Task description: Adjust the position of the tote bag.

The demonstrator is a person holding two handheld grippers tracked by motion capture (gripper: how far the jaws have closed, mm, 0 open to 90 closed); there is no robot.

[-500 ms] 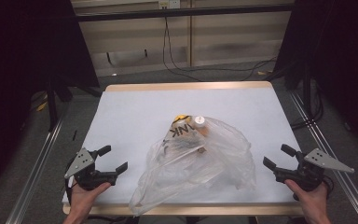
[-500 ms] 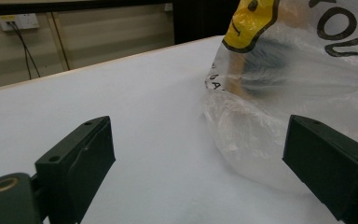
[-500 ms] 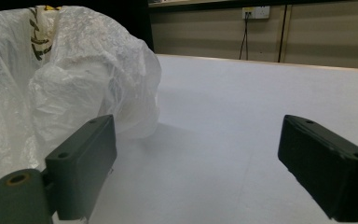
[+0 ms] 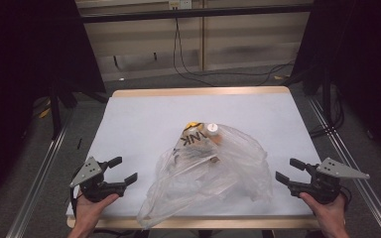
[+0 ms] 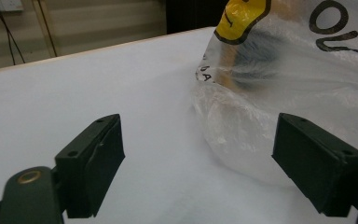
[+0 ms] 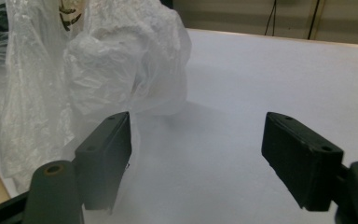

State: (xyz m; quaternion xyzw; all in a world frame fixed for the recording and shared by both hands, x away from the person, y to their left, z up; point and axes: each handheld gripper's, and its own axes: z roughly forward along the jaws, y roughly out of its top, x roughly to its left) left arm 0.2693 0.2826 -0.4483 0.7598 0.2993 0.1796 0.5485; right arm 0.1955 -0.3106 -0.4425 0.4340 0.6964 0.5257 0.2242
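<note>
A crumpled clear plastic bag (image 4: 213,168) with black lettering and a yellow print lies at the middle front of the white table (image 4: 144,119). Inside it I make out a bottle with a white cap (image 4: 212,129) and a dark item. My left gripper (image 4: 122,169) rests open at the front left, a short way from the bag's left side. In the left gripper view the bag (image 5: 289,79) sits ahead to the right of the open gripper (image 5: 209,163). My right gripper (image 4: 288,170) is open at the front right, just beside the bag (image 6: 98,70), which lies by its left jaw.
The table has a wooden rim (image 4: 198,91) at the back. Metal rails (image 4: 39,173) run along both sides on the floor. Cables (image 4: 188,69) hang and trail behind the table, in front of a pale wall panel. Dark curtains stand left and right.
</note>
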